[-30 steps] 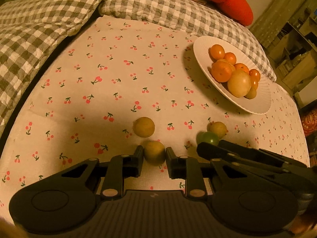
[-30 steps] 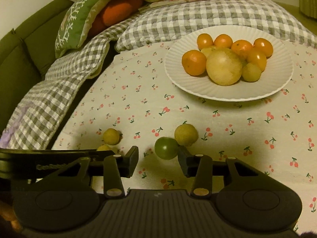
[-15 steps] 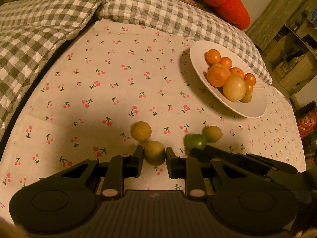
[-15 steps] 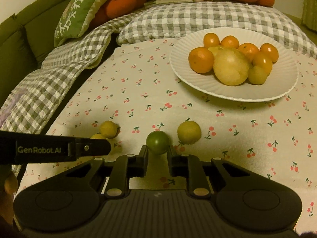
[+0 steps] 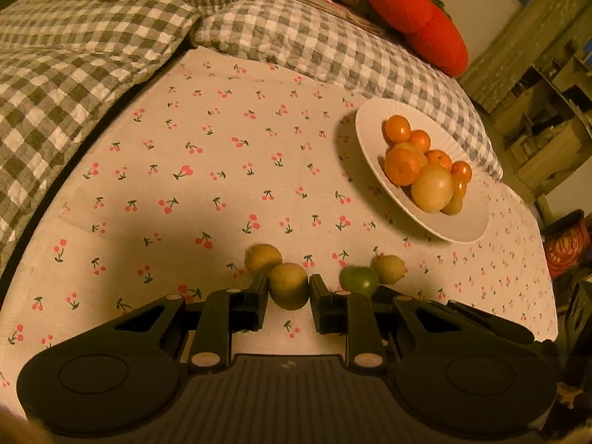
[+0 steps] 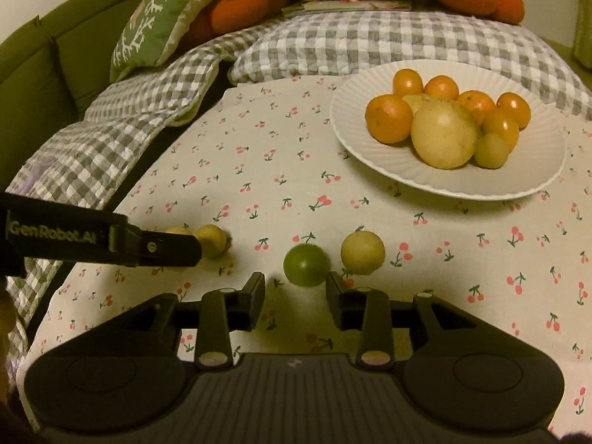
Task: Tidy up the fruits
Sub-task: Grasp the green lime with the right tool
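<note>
Clamped between the pads of the left gripper (image 5: pixel 288 292), low in the centre of the left wrist view, is a yellow-green fruit (image 5: pixel 288 291) resting on the cherry cloth (image 5: pixel 207 170); the jaws are closed on it from both sides. Just above and left of it, touching or nearly so, a second yellow fruit (image 5: pixel 263 258) is seen. To the right, a green fruit (image 5: pixel 359 280) and a pale yellow fruit (image 5: pixel 388 268) lie side by side, with the right gripper's body reaching in below them.

In the right wrist view, the right gripper (image 6: pixel 296 288) is held released: its jaws have just been opening, and the green fruit (image 6: pixel 306 265) sits at the tips, close to the right finger (image 6: pixel 335 288) and apart from the left one, so it is not pinched. The pale yellow fruit (image 6: pixel 362 252) is just beside it on the right. At the left edge, the left gripper's finger (image 6: pixel 162 248) is seen side-on, partly covering the fruits there.

A white plate (image 6: pixel 540 170) is placed at the upper right in both views, piled with orange fruits (image 6: pixel 388 118), one large yellow fruit (image 6: pixel 444 137) and a small yellow one (image 6: pixel 491 150). Checked bedding (image 6: pixel 148 111) is seen beyond the cloth.
</note>
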Motion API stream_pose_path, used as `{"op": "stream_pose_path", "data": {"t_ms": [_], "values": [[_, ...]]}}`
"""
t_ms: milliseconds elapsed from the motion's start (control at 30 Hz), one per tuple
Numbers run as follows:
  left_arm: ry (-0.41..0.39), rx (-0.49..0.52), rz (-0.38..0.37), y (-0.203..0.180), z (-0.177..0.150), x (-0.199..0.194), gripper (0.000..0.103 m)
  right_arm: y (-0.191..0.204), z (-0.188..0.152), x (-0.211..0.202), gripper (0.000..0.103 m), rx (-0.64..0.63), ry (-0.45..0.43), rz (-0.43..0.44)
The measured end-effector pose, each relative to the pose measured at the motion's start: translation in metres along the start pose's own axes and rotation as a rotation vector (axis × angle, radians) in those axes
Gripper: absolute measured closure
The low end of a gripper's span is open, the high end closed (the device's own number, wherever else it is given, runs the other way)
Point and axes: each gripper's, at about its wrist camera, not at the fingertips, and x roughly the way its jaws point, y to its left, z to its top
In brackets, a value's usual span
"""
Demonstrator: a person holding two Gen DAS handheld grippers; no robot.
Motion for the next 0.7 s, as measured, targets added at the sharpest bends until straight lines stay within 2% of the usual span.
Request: {"op": "stream_pose_path", "data": {"t_ms": [167,400,567,700], "values": [[0.002,-0.007,-0.007,0.0,0.001,-0.001,0.091,0.001,0.0,0.004,0.069,-0.015,-0.023,0.001],[-0.004,-0.016,-0.005,0.001,0.001,-0.002,0.091,0.017,-0.002,0.005,0.068,-0.158,-0.085,-0.074],[-0.007,-0.015,-0.009,0.0,0.001,-0.003,0.091,0.018,-0.003,0.012,0.069,-0.199,-0.121,-0.096],[-0.009,-0.019,-0.012,0.001,0.001,-0.002,0.091,0.022,-0.006,0.017,0.079,-0.256,-0.114,-0.116]]}}
